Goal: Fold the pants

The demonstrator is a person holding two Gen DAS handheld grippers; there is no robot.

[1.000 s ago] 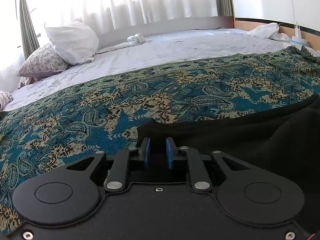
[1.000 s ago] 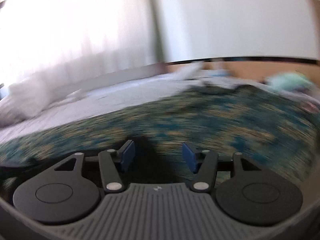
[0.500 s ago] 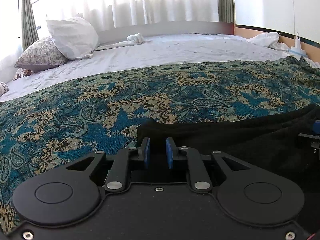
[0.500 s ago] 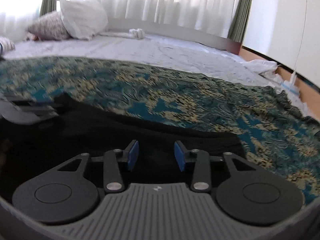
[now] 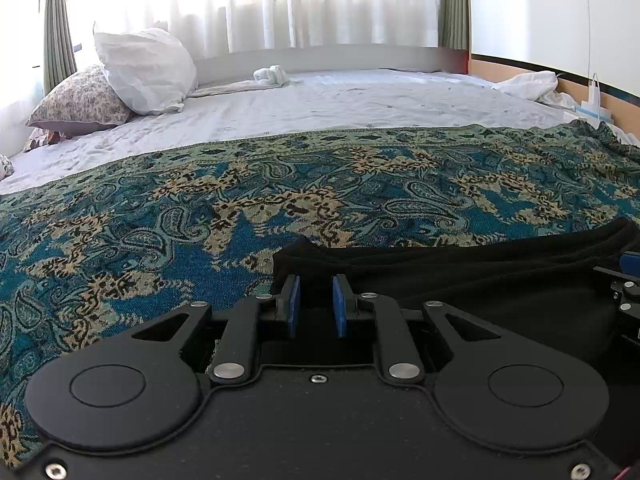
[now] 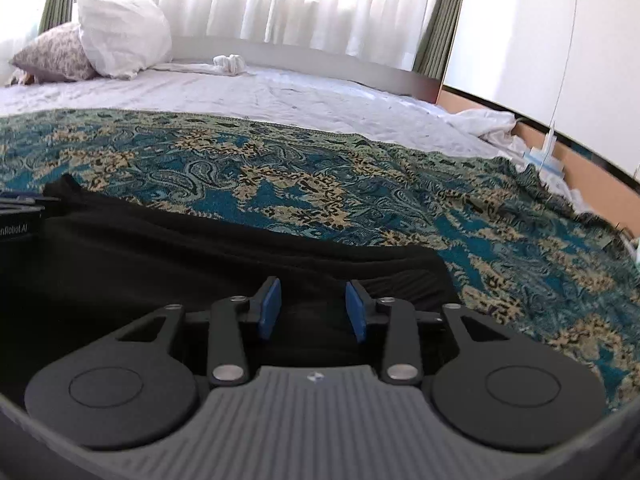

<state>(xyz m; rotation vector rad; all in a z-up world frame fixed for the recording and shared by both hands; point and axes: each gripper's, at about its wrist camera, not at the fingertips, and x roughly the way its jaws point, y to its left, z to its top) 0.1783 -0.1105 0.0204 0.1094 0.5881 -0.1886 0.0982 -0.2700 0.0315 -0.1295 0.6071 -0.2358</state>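
Black soft-knit pants (image 5: 480, 280), folded into a long flat band, lie on a teal-and-tan paisley woven blanket (image 5: 200, 220) over the bed. L gripper (image 5: 314, 306): blue-padded fingers (image 5: 294, 306) nearly together, narrow gap, over the band's pointed corner at 12 o'clock; grip on cloth cannot be told. R gripper (image 6: 312, 310): fingers (image 6: 269, 308) parted wide, above the pants' (image 6: 200, 256) ribbed end. White crinkled pillow (image 5: 144, 70) w/ floral pillow (image 5: 80, 100) at 10 o'clock.
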